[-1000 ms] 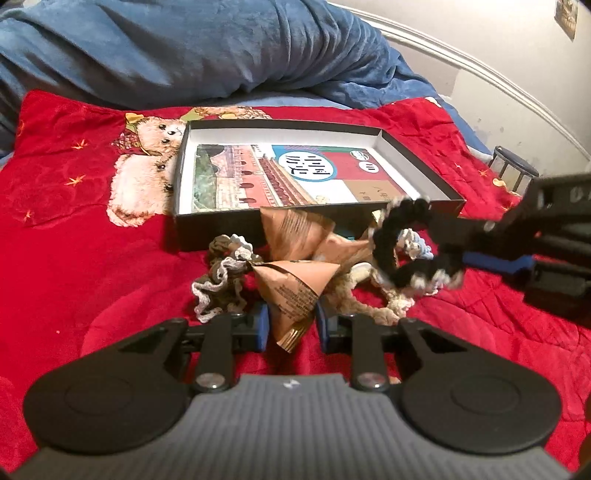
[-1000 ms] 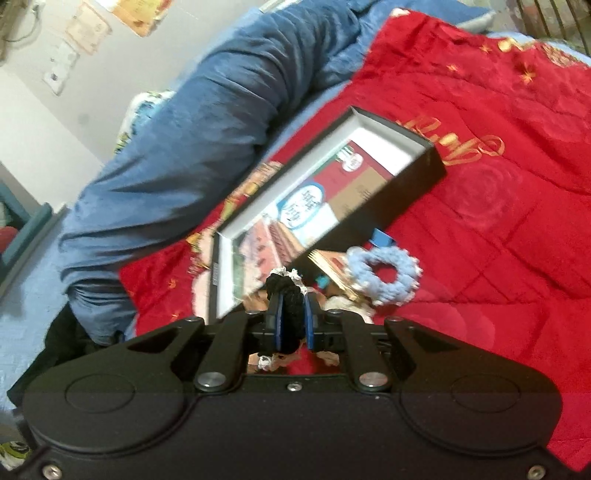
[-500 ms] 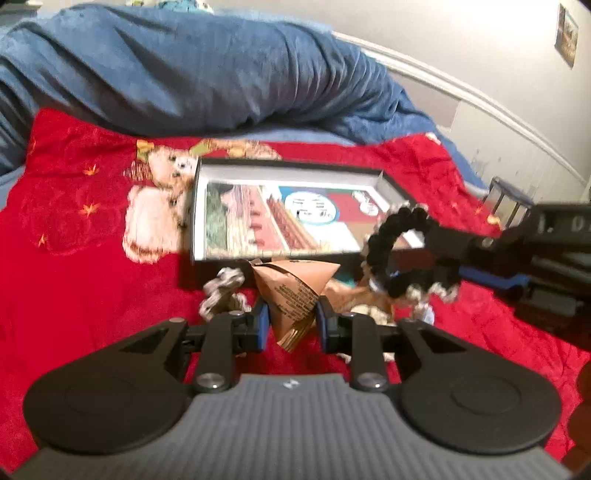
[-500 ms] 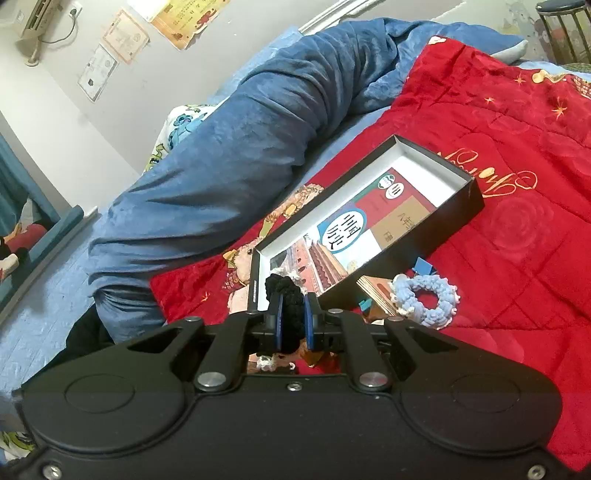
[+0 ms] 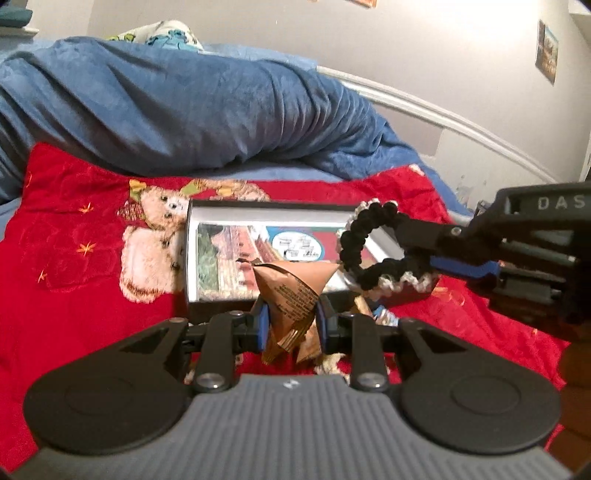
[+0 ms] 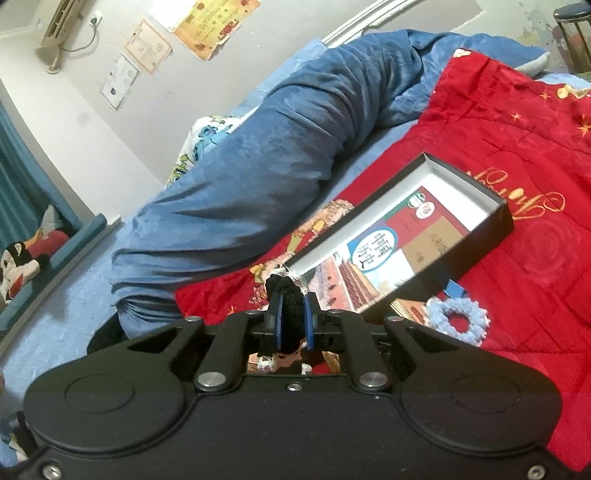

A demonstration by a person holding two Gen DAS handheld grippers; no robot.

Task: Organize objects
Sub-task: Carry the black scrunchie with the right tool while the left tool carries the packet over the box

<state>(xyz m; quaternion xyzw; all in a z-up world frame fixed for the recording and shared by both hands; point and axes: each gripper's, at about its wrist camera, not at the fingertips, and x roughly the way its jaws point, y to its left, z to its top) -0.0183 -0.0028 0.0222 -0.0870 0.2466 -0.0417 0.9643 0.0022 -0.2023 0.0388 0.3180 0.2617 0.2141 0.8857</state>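
Observation:
My left gripper (image 5: 291, 325) is shut on a brown pyramid-shaped packet (image 5: 293, 291), held above the red blanket just in front of the open black box (image 5: 192, 258). A printed card lines the box floor. My right gripper (image 6: 293, 326) is shut on a black crocheted scrunchie (image 6: 286, 295) with a pale edge. In the left wrist view that scrunchie (image 5: 364, 236) hangs over the box's right end, with the right gripper (image 5: 417, 254) reaching in from the right. A light blue scrunchie (image 6: 458, 319) lies on the blanket beside the box (image 6: 480, 236).
A rolled blue duvet (image 5: 184, 114) lies behind the box along the wall. More packets and pale scrunchies (image 5: 332, 363) sit on the red blanket (image 5: 74, 295) under the left gripper. A stool (image 6: 574, 29) stands past the bed's far corner.
Both grippers have lifted with their loads. The brown packet has come up off the pile, and the black scrunchie has moved from in front of the box to above its right end.

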